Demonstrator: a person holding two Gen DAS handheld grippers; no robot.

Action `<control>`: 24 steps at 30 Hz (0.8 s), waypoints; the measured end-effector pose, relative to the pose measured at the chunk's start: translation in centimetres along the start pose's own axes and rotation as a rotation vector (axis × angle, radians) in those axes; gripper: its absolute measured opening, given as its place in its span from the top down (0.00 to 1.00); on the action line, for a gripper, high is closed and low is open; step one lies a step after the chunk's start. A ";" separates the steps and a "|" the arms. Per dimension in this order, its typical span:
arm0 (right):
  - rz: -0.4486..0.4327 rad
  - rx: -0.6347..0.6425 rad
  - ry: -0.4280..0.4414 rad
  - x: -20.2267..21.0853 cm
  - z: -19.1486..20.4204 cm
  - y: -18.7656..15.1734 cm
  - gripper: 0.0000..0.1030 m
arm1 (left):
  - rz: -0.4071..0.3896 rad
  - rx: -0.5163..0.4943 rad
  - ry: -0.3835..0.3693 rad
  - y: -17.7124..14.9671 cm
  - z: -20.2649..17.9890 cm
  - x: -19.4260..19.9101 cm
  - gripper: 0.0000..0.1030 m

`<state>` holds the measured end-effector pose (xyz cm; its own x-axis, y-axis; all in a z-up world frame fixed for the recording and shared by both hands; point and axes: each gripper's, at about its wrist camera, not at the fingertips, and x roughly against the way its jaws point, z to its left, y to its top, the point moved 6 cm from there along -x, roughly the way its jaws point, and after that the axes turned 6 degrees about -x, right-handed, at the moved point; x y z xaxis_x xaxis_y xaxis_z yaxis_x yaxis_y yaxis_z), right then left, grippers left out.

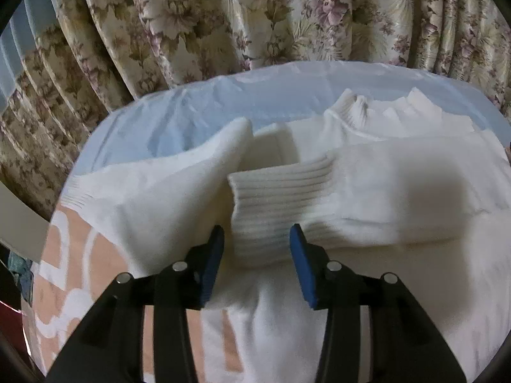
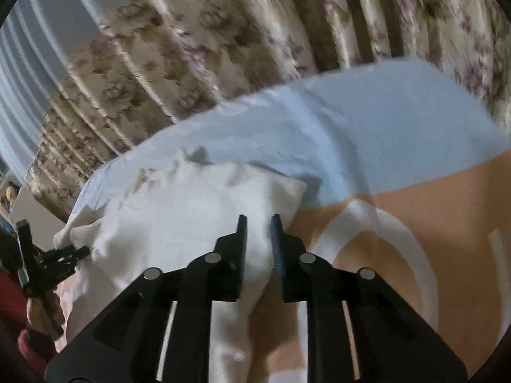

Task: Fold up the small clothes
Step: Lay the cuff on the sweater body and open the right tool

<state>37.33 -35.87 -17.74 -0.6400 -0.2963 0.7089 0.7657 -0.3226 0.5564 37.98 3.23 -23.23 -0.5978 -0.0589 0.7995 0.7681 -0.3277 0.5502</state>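
A small white knit sweater (image 1: 399, 175) lies on the bed, its ribbed collar (image 1: 361, 111) at the far side. One sleeve is folded across the body, and its ribbed cuff (image 1: 274, 198) lies just ahead of my left gripper (image 1: 257, 239), which is open and empty with the cuff between its blue pads. The other sleeve (image 1: 179, 172) spreads to the left. In the right wrist view the sweater (image 2: 179, 223) lies left of centre. My right gripper (image 2: 258, 223) is nearly closed, with white fabric of the sweater's edge between its fingers. The left gripper (image 2: 64, 255) shows at the left edge there.
The bed has a pale blue sheet (image 1: 179, 121) and a peach cover with white loops (image 2: 399, 239). Floral curtains (image 1: 255, 16) hang close behind the bed's far edge. A grey-white ledge (image 1: 19, 217) is at the far left.
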 end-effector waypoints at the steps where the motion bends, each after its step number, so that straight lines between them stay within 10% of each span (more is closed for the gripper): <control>1: 0.004 0.043 -0.015 0.5 1.1 -0.4 0.77 | -0.004 -0.007 0.001 0.0 0.0 0.5 0.53; 5: 0.065 0.204 -0.061 0.1 5.2 -3.0 0.75 | -0.049 -0.029 -0.014 0.7 -1.1 3.2 0.34; 19: 0.102 0.301 -0.215 -1.8 3.5 -6.5 0.75 | 0.013 0.073 -0.225 2.7 -3.9 -2.7 0.34; 24: 0.111 0.276 -0.208 -2.0 3.0 -6.3 0.75 | 0.017 0.026 -0.167 1.6 -4.1 -1.6 0.35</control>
<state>33.92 -30.55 -21.35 -0.5471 -0.1173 0.8288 0.8363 -0.0351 0.5471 39.24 -1.11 -24.56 -0.5401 0.0944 0.8363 0.7846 -0.3029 0.5410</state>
